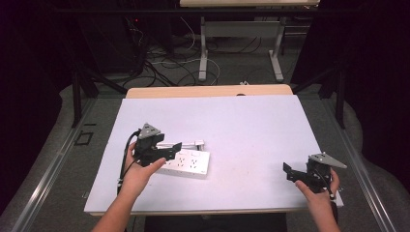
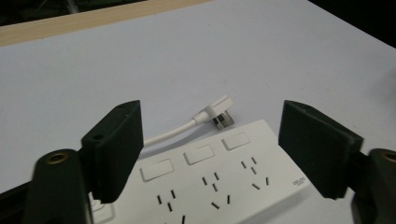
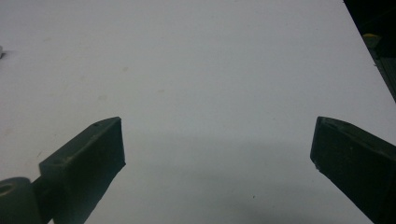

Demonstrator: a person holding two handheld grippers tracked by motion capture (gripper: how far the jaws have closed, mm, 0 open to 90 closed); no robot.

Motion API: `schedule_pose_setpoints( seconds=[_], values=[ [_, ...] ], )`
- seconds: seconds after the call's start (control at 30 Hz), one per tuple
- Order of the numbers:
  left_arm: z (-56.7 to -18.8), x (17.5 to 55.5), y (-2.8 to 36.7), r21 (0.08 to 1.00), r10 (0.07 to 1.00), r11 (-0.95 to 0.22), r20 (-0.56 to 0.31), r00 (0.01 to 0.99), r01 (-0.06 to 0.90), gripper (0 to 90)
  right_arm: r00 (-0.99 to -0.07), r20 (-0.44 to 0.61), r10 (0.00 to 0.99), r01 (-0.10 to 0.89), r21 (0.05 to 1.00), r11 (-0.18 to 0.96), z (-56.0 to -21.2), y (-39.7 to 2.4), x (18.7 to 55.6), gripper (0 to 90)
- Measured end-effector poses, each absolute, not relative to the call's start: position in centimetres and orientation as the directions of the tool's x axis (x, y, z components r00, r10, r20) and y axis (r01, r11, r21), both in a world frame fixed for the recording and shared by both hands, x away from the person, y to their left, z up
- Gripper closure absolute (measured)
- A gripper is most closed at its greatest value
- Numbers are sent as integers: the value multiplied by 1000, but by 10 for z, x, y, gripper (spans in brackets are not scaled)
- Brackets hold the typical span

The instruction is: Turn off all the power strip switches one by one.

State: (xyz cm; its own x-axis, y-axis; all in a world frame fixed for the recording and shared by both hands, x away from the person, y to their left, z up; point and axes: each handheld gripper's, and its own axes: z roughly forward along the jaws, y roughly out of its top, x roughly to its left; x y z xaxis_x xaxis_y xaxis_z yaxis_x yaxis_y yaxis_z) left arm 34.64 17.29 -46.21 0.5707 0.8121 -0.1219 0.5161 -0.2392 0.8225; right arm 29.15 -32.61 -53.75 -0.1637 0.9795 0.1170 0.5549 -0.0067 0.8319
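my left gripper (image 1: 167, 151) hangs over the near-left part of the white table top (image 1: 251, 125), its jaws spread wide and gripping nothing, poised just above the left end of a white power strip (image 1: 187, 163). through the left gripper view the strip (image 2: 210, 182) lies flat between and below my two black jaws, not touched by either; i can see three rectangular rocker switches along its far edge and a row of socket holes beneath them, with a small grey mark near its right end that is too small to read. its white cord (image 2: 170, 133) runs out from behind the strip and ends in a flat white plug (image 2: 218, 112) lying on the table just beyond the strip's far edge, metal prongs showing. in the high view the cord and plug (image 1: 193, 143) rest just behind the strip, close beside my left gripper's tip. my left hand (image 1: 140, 171) wraps the handle from below, and the grey three-cornered plate (image 1: 148, 130) sits on top. my right gripper (image 1: 292, 171) is well apart from the strip, near the table's near-right corner, held in my right hand (image 1: 316, 188). in the right gripper view its jaws stand far apart over bare white surface (image 3: 210, 93), empty, casting a soft shadow on the table beneath.
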Motion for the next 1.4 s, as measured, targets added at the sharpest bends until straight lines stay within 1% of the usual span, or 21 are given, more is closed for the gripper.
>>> schedule_pose_setpoints(
  seconds=[0.03,0.1,0.2,0.23,0.4,0.73,0.9,1.03,1.2,1.4],
  values=[
    [-462,345,177,820,816,-226,-135,562,526,152,-163,117,980,556,831,-7,-538,-326,292,24],
    [-464,341,186,820,824,-214,-141,549,531,124,-166,113,980,555,832,-2,-538,-326,292,23],
    [-467,337,198,818,839,-193,-149,524,542,19,-167,113,979,558,830,-1,-538,-325,292,24],
    [-468,334,203,821,846,-178,-154,511,542,1,-171,110,979,557,830,4,-538,-326,292,23],
    [-475,326,231,823,888,-94,-185,421,560,1,-173,111,979,559,829,5,-538,-325,292,23],
    [-502,314,276,791,913,-31,-226,339,612,1,-163,115,980,551,835,-7,-540,-323,293,23],
    [-512,310,290,787,923,-49,-199,329,615,1,-168,109,980,562,827,5,-540,-324,293,23],
    [-524,309,294,789,930,-65,-175,324,612,1,-169,111,979,567,824,4,-540,-324,292,24],
    [-538,312,295,782,928,-61,-185,325,620,1,-167,112,980,564,826,1,-540,-325,293,23],
    [-546,316,297,779,929,-78,-170,329,622,1,-166,119,979,561,828,-6,-541,-325,293,23]
  ],
)
